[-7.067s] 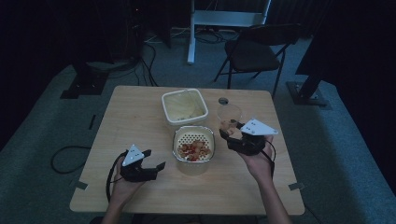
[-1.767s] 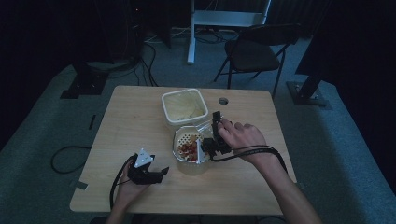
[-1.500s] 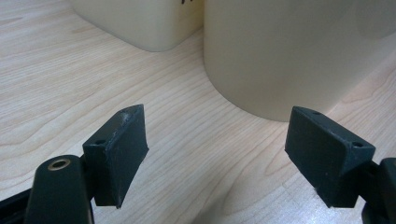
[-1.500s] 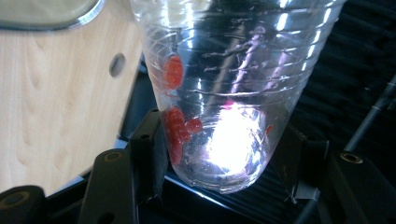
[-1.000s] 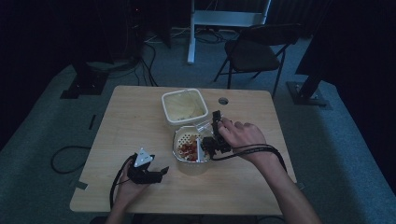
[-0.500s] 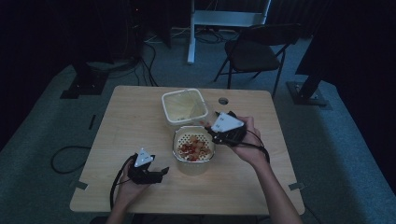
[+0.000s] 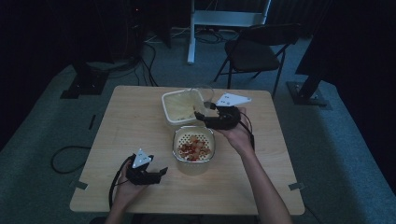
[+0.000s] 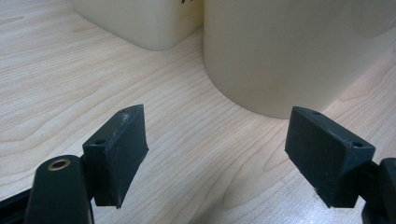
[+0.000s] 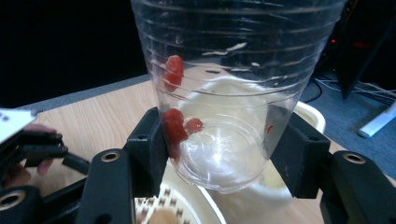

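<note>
My right gripper (image 7: 202, 112) is shut on a clear plastic cup (image 7: 201, 95), held in the air above the near right corner of a square cream container (image 7: 169, 105). In the right gripper view the jaws press on both sides of the cup (image 9: 229, 93), and a few red pieces (image 9: 173, 123) cling to its inner wall. A round cream strainer bowl (image 7: 178, 140) with red and pale food bits sits just in front. My left gripper (image 7: 161, 171) rests on the table at the front left, open and with nothing between its jaws. In the left gripper view it (image 8: 215, 149) faces the bowl's wall (image 8: 280, 51).
The wooden table (image 7: 280, 186) has bare room at left and right. A dark folding chair (image 7: 254, 51) stands behind its far right corner, with a white stand (image 7: 191, 32) and cables (image 7: 65, 154) on the carpet around it.
My right gripper has swung the cup from tipped over the strainer bowl to upright, rising and moving back toward the square container. The left gripper has stayed put.
</note>
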